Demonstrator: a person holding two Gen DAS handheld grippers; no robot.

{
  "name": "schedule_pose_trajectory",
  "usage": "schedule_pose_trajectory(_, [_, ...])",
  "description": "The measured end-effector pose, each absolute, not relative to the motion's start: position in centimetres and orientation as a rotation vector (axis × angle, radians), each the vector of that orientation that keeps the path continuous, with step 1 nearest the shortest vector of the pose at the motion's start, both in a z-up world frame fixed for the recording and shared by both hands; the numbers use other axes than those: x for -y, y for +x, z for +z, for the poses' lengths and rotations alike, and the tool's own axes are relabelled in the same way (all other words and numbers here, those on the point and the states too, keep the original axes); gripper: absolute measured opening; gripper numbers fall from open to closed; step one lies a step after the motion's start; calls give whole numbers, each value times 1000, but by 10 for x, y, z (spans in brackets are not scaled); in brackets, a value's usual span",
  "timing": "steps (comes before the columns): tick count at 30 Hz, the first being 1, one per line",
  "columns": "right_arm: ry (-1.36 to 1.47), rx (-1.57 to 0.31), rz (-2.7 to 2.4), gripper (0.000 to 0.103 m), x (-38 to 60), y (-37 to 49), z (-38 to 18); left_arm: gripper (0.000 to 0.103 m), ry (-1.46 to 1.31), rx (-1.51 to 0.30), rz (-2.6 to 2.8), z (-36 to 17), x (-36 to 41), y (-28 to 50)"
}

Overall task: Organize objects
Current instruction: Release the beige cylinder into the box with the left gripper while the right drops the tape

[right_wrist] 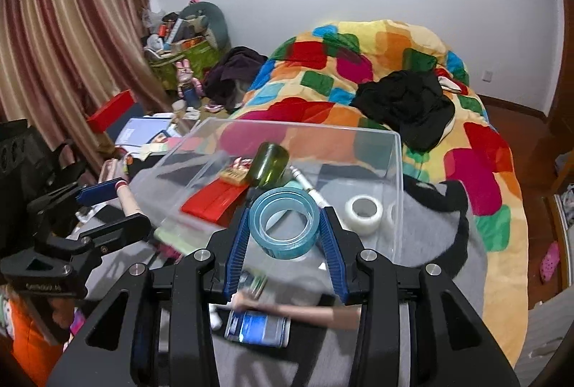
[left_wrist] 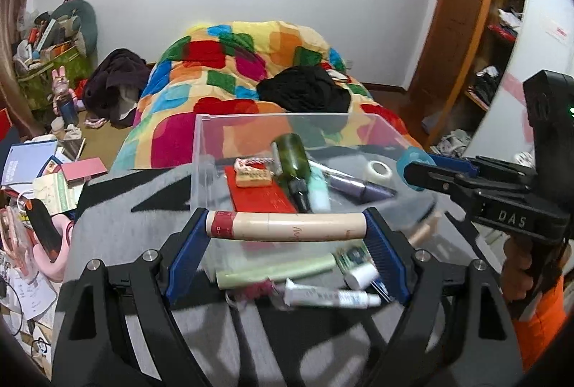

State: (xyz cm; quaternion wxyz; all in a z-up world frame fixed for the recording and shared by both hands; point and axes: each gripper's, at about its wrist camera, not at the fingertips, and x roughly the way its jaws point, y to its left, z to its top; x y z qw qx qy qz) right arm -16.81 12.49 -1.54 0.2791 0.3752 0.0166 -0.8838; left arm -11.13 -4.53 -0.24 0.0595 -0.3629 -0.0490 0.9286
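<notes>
Right gripper: blue pads clamped on a blue tape roll, lifted at the near edge of the bin.
Clear bin: on grey cloth; holds a green bottle, a red box, a white tape roll.
Left gripper: far left, pinching a beige tube endwise.
Near cloth: a blue-labelled packet, blurred.
Far: multicoloured quilt with black clothing.
Left: striped curtain.

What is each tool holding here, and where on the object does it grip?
Left tool holds a beige tube lengthwise, pads on its two ends. Right tool grips a blue tape roll across its outer sides.
</notes>
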Motion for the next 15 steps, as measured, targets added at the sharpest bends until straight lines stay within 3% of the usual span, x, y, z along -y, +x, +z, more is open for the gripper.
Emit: schedule_pose_trajectory(15, [1124, -122, -2346, 37, -100, -196, -44, 84, -1217, 149, 2799, -22, 38, -152])
